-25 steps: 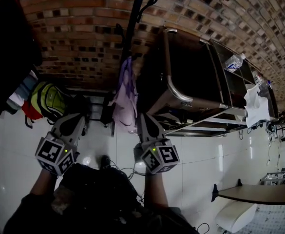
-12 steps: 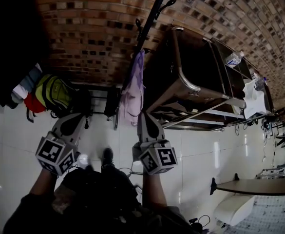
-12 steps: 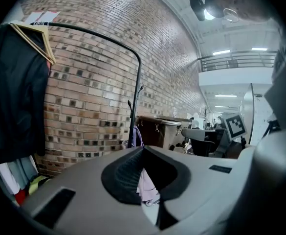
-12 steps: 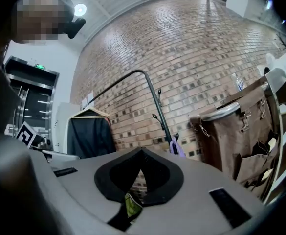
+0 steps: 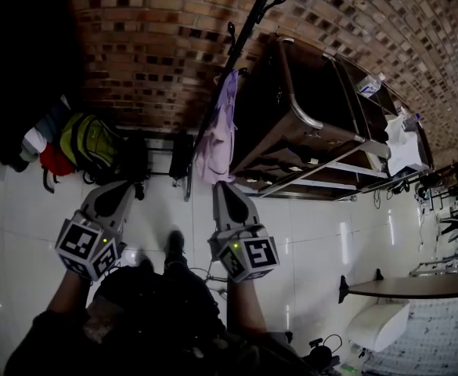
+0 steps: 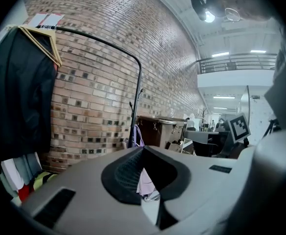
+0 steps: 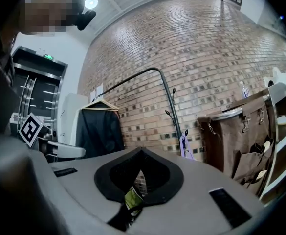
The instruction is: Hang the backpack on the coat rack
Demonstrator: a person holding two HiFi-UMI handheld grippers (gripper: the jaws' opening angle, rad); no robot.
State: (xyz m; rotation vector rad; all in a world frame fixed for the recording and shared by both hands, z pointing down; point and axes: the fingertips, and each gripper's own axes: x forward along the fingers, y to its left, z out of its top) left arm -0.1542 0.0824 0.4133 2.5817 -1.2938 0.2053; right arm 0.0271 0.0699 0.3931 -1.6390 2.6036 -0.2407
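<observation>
I hold the left gripper (image 5: 125,186) and right gripper (image 5: 218,186), jaws together, above the tiled floor (image 5: 17,233), with the backpack (image 5: 91,143) at its edge by the brick wall (image 5: 150,53), left of the coat rack (image 5: 230,73).

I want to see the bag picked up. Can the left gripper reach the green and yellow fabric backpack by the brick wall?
Probably not from here. The left gripper, jaws together, is apart from the green and yellow fabric backpack, with white floor between. Nothing blocks the way; stepping closer should do.

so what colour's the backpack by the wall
The backpack is yellow-green, clearest in the head view.
</observation>
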